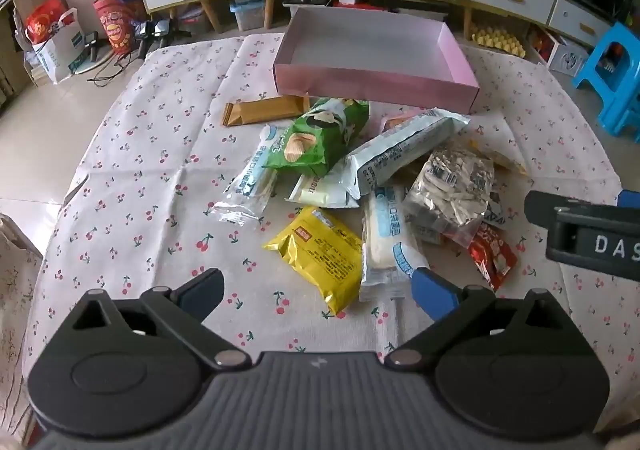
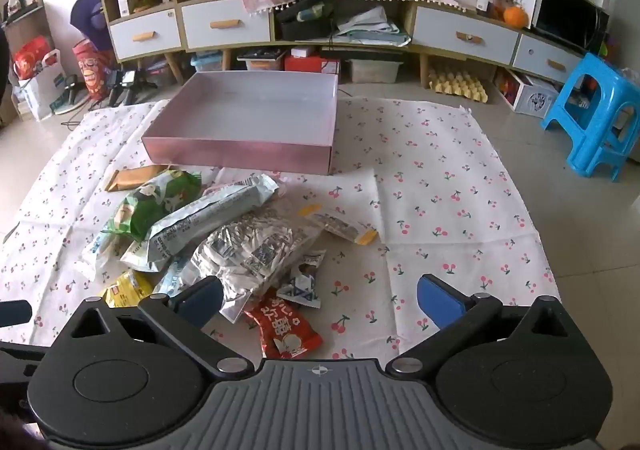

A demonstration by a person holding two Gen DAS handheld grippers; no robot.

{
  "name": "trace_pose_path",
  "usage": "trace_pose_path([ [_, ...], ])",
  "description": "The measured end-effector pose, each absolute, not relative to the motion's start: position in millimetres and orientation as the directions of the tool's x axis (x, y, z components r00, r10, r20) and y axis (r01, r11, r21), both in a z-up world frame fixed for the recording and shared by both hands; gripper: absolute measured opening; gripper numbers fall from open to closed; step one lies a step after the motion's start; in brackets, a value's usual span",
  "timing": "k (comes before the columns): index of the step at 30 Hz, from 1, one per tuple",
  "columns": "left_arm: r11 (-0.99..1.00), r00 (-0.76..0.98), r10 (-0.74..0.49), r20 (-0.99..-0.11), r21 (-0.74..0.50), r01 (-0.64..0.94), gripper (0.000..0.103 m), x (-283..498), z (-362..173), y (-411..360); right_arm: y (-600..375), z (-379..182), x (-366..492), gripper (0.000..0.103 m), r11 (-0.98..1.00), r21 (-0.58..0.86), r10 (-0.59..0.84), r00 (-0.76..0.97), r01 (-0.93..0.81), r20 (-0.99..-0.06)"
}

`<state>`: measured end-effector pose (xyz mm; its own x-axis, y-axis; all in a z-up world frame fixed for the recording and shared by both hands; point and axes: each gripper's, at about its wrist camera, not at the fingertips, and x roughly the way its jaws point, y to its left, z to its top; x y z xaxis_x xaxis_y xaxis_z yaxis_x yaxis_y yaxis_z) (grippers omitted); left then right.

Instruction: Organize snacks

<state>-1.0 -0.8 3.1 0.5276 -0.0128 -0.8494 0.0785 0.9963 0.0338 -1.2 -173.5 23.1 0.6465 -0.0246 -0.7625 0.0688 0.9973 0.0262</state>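
Note:
A pile of snack packs lies on a cherry-print cloth (image 1: pixel 132 177) in front of an empty pink box (image 1: pixel 376 83) (image 2: pixel 240 155). The pile holds a green chip bag (image 1: pixel 320 137) (image 2: pixel 154 201), a yellow pack (image 1: pixel 320 254), a clear bag of seeds (image 1: pixel 452 185) (image 2: pixel 256 250), a red pack (image 2: pixel 286 330) (image 1: pixel 492 254), a brown bar (image 1: pixel 264 109) and several white-and-blue packs. My left gripper (image 1: pixel 320 290) hangs open above the yellow pack. My right gripper (image 2: pixel 320 302) is open above the red pack, gripping nothing; its body (image 1: pixel 588 234) shows at the right edge of the left wrist view.
Behind the cloth stands a long cabinet (image 2: pixel 224 25) with drawers, boxes underneath. A blue plastic stool (image 2: pixel 596 117) stands at the right, printed bags (image 1: pixel 52 37) on the floor at the left. The cloth's right half (image 2: pixel 440 189) carries nothing but a small yellow-edged pack (image 2: pixel 340 226).

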Motion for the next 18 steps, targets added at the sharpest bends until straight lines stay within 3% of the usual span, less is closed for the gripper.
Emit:
trace_pose_path([
  [18, 0.995, 0.534, -0.014, -0.845, 0.039, 0.087, 0.100, -0.5, 7.1, 3.0, -169.2, 20.6, -1.9, 0.103, 0.999, 0.005, -0.031, 0.639, 0.054, -0.768],
])
